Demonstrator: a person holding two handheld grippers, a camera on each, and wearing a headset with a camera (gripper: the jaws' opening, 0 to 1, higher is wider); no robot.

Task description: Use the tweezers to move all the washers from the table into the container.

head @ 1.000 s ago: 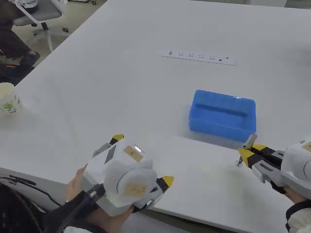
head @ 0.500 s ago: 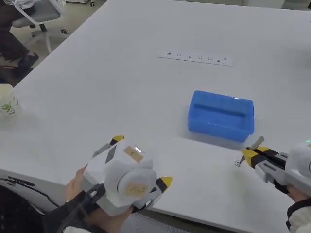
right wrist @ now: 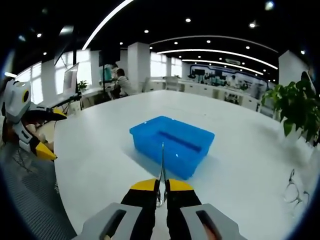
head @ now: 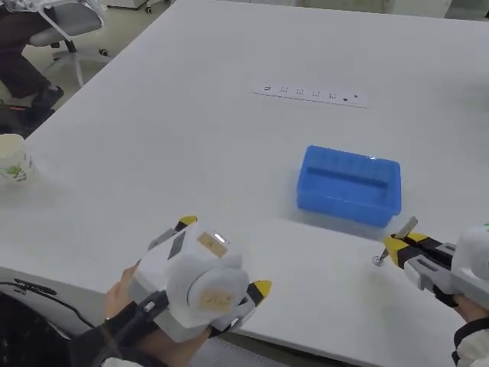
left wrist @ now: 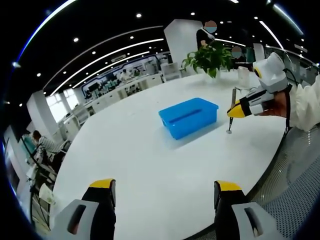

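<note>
The right gripper (head: 393,246), clamped on the one pair of tweezers (head: 406,227) near the front edge of the tabletop (head: 191,153), holds their tip at the single visible washer (head: 377,261) (too small to tell if pinched), the one container (head: 349,186) just beyond, long side crosswise; the left gripper (head: 223,254), jaws spread and empty, lies farther off.

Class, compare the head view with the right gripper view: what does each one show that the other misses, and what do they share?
The head view adds a power strip beyond the blue container, a paper cup at far left, and an office chair. The right gripper view adds a potted plant, what looks like a pair of glasses, and a person at a far desk. Both share the blue container, the open left gripper, and the right gripper shut on the tweezers.
</note>
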